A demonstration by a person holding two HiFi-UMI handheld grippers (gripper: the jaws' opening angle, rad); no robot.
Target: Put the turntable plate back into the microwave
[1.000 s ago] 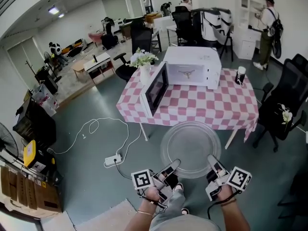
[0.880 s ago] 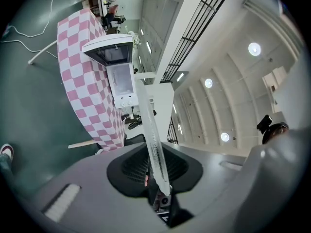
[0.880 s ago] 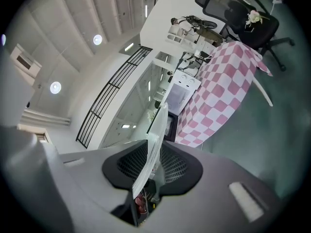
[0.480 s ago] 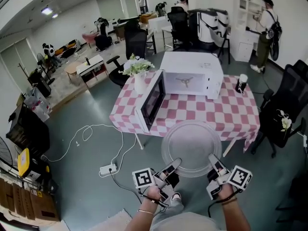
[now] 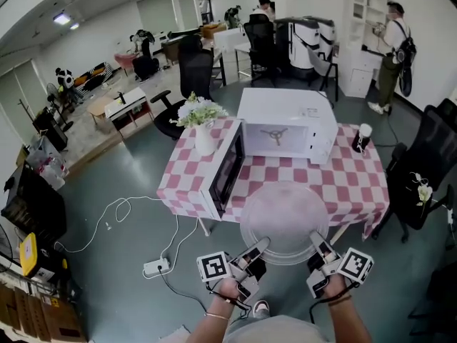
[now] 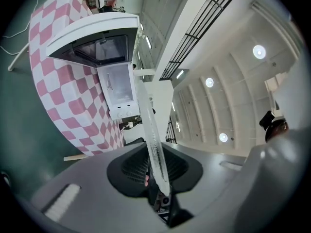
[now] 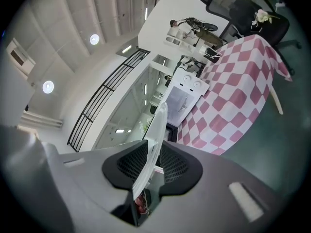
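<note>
I carry a round clear glass turntable plate (image 5: pixel 284 220) level in front of me, held by both grippers at its near rim. My left gripper (image 5: pixel 258 247) is shut on the plate's left near edge, and the plate (image 6: pixel 154 147) shows edge-on between its jaws. My right gripper (image 5: pixel 315 243) is shut on the right near edge, where the plate (image 7: pixel 151 152) again runs between the jaws. Ahead, the white microwave (image 5: pixel 287 123) stands on a pink-and-white checked table (image 5: pixel 350 184) with its door (image 5: pixel 226 170) swung open to the left. Inside the cavity a three-armed roller ring (image 5: pixel 274 135) shows.
A vase of flowers (image 5: pixel 200 123) stands on the table's left corner, a dark cup (image 5: pixel 362 138) at its right. A black chair (image 5: pixel 421 177) is right of the table. A white cable and power strip (image 5: pixel 153 266) lie on the floor at left. People stand far behind.
The table and microwave have grown nearer and slid lower in the head view as I walk toward them. The plate stays gripped the same way by both grippers.
</note>
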